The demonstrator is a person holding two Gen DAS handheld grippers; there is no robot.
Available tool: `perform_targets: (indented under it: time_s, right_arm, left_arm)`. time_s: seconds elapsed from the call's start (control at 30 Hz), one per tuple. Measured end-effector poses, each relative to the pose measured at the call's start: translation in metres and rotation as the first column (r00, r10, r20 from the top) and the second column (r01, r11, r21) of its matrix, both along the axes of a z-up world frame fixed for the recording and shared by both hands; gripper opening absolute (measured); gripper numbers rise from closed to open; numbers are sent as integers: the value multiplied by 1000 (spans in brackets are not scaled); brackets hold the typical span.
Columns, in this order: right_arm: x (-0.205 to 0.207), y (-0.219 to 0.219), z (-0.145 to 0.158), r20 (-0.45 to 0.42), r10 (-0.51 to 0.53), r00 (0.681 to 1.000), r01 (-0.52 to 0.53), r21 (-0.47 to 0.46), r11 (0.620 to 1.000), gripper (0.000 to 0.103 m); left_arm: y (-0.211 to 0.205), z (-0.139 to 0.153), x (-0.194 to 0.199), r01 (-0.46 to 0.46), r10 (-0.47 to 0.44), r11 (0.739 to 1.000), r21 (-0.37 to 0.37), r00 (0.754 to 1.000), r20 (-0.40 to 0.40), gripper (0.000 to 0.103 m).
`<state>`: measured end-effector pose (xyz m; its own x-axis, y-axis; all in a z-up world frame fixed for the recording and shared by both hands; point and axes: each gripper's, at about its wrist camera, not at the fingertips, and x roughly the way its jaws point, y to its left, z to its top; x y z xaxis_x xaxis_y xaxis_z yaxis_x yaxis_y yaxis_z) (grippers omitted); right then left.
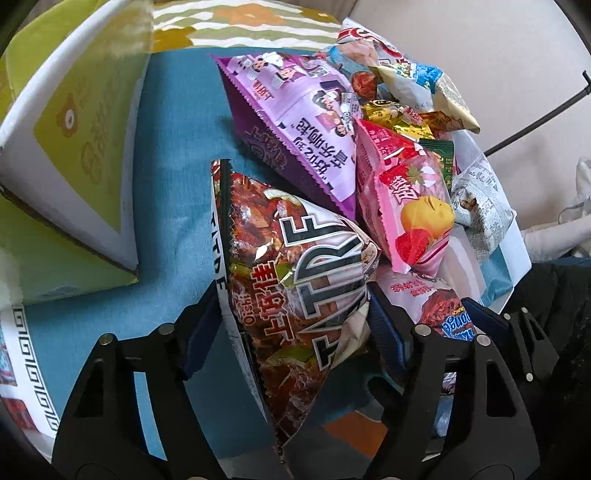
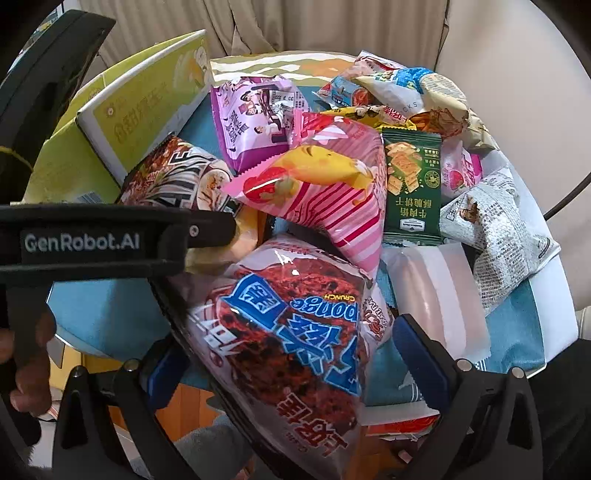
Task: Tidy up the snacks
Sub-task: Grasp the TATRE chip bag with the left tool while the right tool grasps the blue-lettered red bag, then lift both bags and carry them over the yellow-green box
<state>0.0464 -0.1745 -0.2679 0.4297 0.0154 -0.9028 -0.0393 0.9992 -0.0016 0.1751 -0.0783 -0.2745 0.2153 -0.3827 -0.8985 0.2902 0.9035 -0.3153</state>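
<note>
Blue cloth [image 1: 173, 155], snack heap [image 1: 369, 155] overlapping

Beige curtains [image 2: 258, 22] hang across the top of my right view. A blue cloth [image 1: 173, 147] covers the tabletop at centre left, and a thin black cable [image 1: 535, 122] crosses the pale wall at right.

The brown snack bag [image 1: 295, 295] carries big letters reading roughly "TATRF" and a small "Oishi"; the red-and-blue bag [image 2: 291, 332] shows "CRUNCH" upside down. The black gripper body [image 2: 92, 240] reads "GenRobot.AI"; the green cracker packet [image 2: 412, 184] bears Chinese characters.
</note>
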Motion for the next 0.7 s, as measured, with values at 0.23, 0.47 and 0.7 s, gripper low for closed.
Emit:
perform_targets:
  time_s: [0.23, 0.47, 0.7]
  right_arm:
    - [-2, -3, -4, -9, 23, 1000, -23, 12, 1000, 93]
    - [12, -2, -6, 2, 72, 997, -72, 15, 997, 77]
    - [11, -5, 1, 16, 71, 997, -72, 39, 997, 59]
  left_arm:
    - [11, 7, -12, 1, -2, 1000, 30, 1000, 25, 70]
    - [16, 11, -18, -22, 20, 998, 60, 999, 45, 70]
    - [22, 18, -29, -44, 39, 996, 80, 997, 60, 70]
